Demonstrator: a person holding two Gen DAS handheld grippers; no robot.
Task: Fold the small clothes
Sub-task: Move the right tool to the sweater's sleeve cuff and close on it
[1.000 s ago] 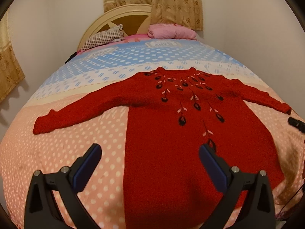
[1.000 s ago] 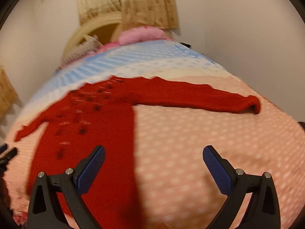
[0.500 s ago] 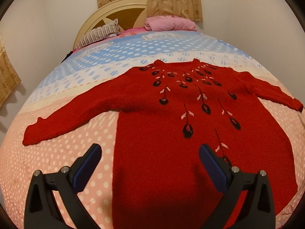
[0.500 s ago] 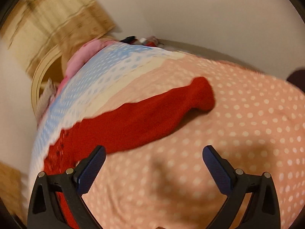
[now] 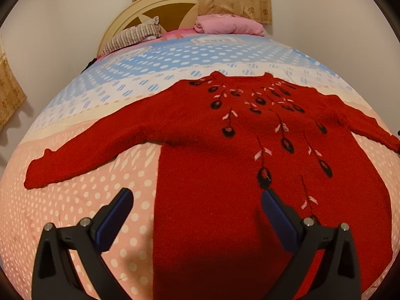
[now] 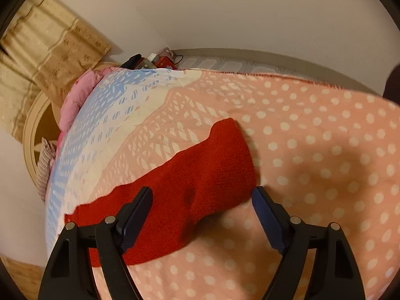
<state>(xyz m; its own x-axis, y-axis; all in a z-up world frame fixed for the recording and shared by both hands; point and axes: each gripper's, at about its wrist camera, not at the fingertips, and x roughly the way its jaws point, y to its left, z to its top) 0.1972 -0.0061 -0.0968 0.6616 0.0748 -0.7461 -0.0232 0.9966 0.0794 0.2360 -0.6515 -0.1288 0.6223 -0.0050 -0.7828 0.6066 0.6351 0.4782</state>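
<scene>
Sweater sleeve (image 6: 212, 175) between open right gripper (image 6: 202, 200)

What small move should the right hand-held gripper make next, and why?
Probably lower the right hand-held gripper onto the sleeve cuff and close. Its jaws are open and straddle the sleeve end, and the red sweater lies spread flat on the bed with both sleeves out, nothing folded yet.

Red sweater (image 5: 225, 170) lies flat on polka-dot bedspread (image 5: 75, 205).
</scene>
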